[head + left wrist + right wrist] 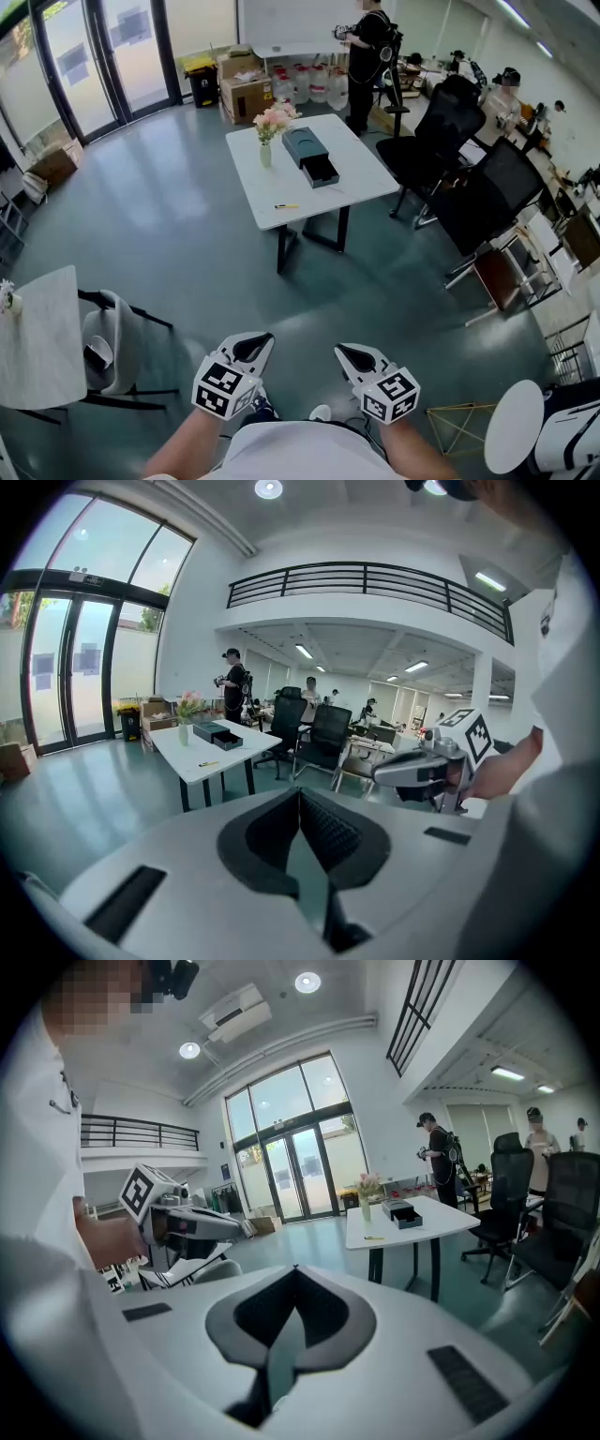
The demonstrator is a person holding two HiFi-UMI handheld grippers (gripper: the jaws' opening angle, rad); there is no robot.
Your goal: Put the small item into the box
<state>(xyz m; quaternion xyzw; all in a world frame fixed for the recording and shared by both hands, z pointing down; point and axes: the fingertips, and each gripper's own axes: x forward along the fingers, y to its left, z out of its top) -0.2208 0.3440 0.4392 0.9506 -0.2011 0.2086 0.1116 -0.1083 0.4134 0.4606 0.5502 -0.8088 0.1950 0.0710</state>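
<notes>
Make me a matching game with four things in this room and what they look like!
Things:
1. flowers
2. box
3. small item
4. office chair

Descriptions:
a. black, standing on the floor beside the table
b. pink, standing in a vase
c. yellow, lying flat on the table, apart from the other things
d. dark, with its drawer pulled out

Pairs: 1-b, 2-d, 3-c, 4-a
</notes>
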